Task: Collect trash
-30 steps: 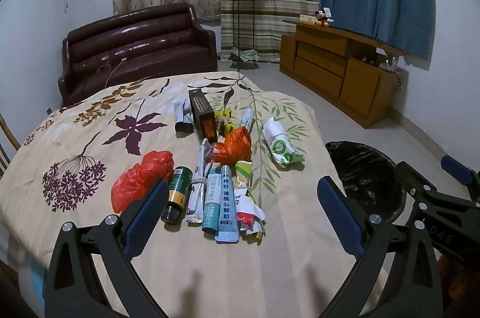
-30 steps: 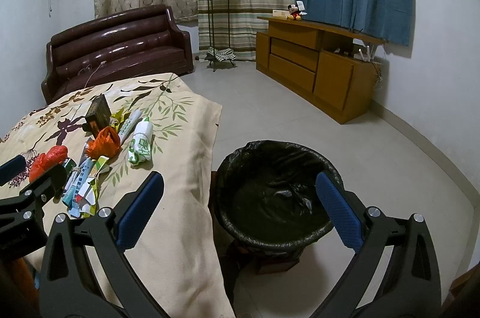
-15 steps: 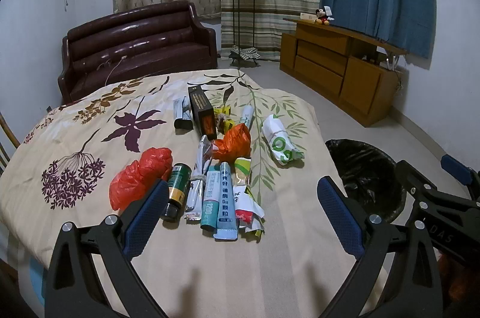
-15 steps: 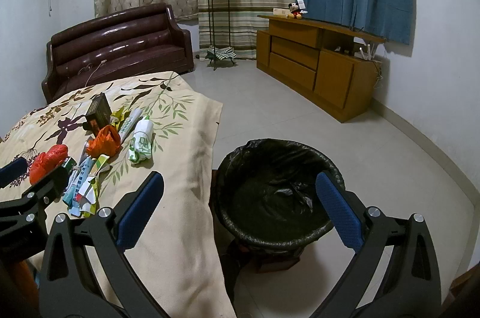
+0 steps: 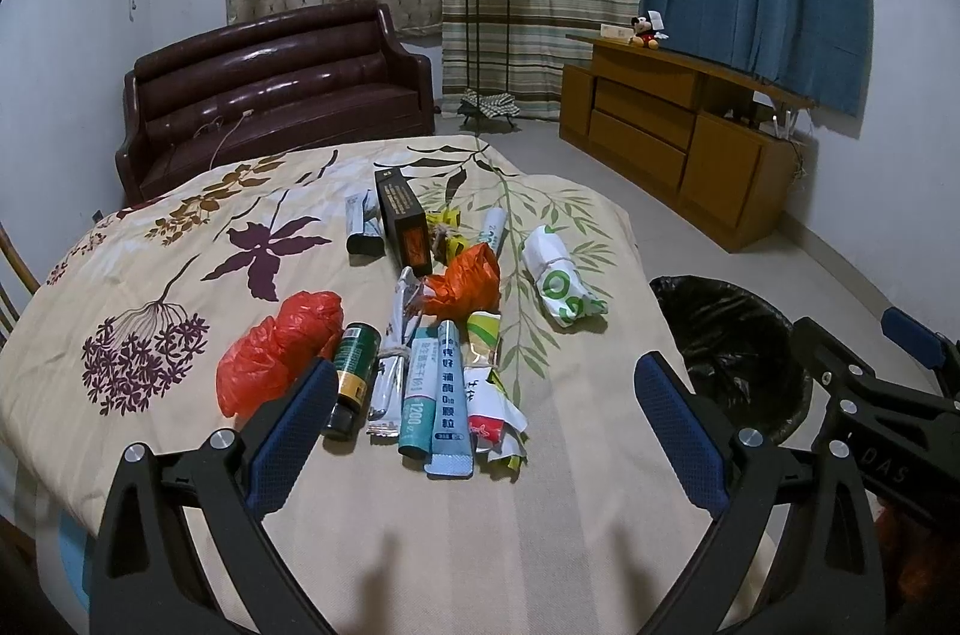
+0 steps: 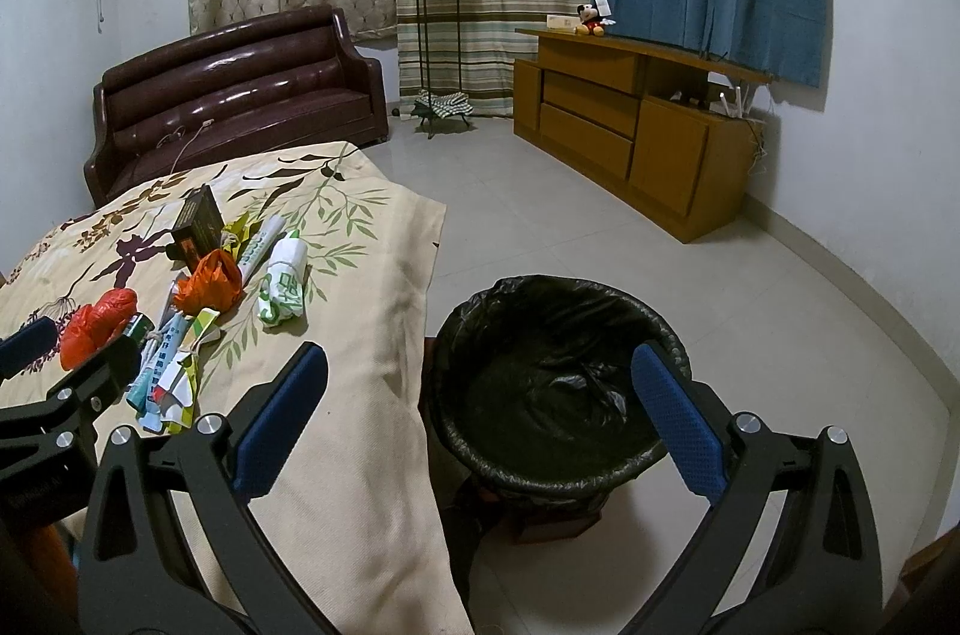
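Trash lies in a heap on the floral cloth (image 5: 180,275): a red plastic bag (image 5: 276,353), an orange bag (image 5: 465,278), a green bottle (image 5: 351,377), teal tubes (image 5: 435,389), a black box (image 5: 403,224) and a white-green roll (image 5: 561,284). My left gripper (image 5: 486,413) stands open just short of the heap, with nothing between its fingers. The black-lined bin (image 6: 552,389) stands on the floor beside the table. My right gripper (image 6: 480,407) hangs open over the bin's near rim, holding nothing. The roll (image 6: 282,284) and the orange bag (image 6: 210,284) also show in the right wrist view.
A dark brown sofa (image 5: 270,89) stands behind the table, a plant stand (image 5: 486,35) by the curtains and a wooden cabinet (image 5: 678,131) along the right wall. Bare tiled floor (image 6: 540,215) lies beyond the bin. The right gripper's frame (image 5: 870,395) shows at the left wrist view's right edge.
The left wrist view has crept slightly nearer the trash heap. Both grippers stay open and hold nothing.
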The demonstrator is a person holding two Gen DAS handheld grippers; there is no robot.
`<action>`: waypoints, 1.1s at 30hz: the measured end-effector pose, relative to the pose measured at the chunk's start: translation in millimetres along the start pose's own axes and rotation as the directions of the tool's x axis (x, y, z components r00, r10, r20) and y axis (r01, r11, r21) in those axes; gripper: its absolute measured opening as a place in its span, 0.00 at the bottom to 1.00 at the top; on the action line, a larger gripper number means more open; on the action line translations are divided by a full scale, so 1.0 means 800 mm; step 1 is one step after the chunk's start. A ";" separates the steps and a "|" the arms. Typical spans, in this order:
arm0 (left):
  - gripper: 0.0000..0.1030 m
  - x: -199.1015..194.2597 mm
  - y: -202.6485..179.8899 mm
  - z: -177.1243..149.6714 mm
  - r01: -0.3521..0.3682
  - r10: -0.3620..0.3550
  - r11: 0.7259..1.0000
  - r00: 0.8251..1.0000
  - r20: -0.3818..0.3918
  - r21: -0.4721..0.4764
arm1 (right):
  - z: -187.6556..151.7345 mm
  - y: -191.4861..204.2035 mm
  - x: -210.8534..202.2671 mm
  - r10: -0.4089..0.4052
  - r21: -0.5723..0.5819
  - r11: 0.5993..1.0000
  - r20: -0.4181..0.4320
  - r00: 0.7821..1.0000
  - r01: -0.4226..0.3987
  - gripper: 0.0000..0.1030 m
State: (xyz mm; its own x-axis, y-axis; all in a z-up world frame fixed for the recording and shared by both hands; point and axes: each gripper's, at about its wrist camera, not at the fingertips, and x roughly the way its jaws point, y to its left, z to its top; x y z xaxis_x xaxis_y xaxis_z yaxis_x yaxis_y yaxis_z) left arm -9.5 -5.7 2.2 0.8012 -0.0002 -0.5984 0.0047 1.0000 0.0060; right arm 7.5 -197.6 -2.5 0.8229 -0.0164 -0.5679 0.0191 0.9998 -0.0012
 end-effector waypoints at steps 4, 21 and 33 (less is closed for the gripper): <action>0.93 0.000 0.000 0.001 0.000 0.000 1.000 1.000 -0.001 -0.001 | 0.000 0.000 0.000 0.001 0.000 1.000 0.000 1.000 -0.001 0.96; 0.93 0.001 0.001 0.003 0.000 0.000 1.000 1.000 -0.002 -0.002 | 0.000 -0.001 0.002 0.000 0.000 1.000 -0.004 1.000 0.000 0.96; 0.93 0.009 0.000 -0.012 0.028 -0.028 1.000 0.999 -0.039 -0.012 | -0.004 0.001 0.004 -0.002 -0.003 1.000 -0.017 1.000 0.002 0.96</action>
State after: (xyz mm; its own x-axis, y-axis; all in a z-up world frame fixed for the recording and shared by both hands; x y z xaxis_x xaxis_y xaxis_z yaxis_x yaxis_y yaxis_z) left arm -9.2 -5.4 -9.7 0.7769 -0.0279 -0.6290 0.0197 0.9996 -0.0200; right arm 8.2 -196.4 -7.3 0.8130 -0.0184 -0.5819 0.0192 0.9998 -0.0048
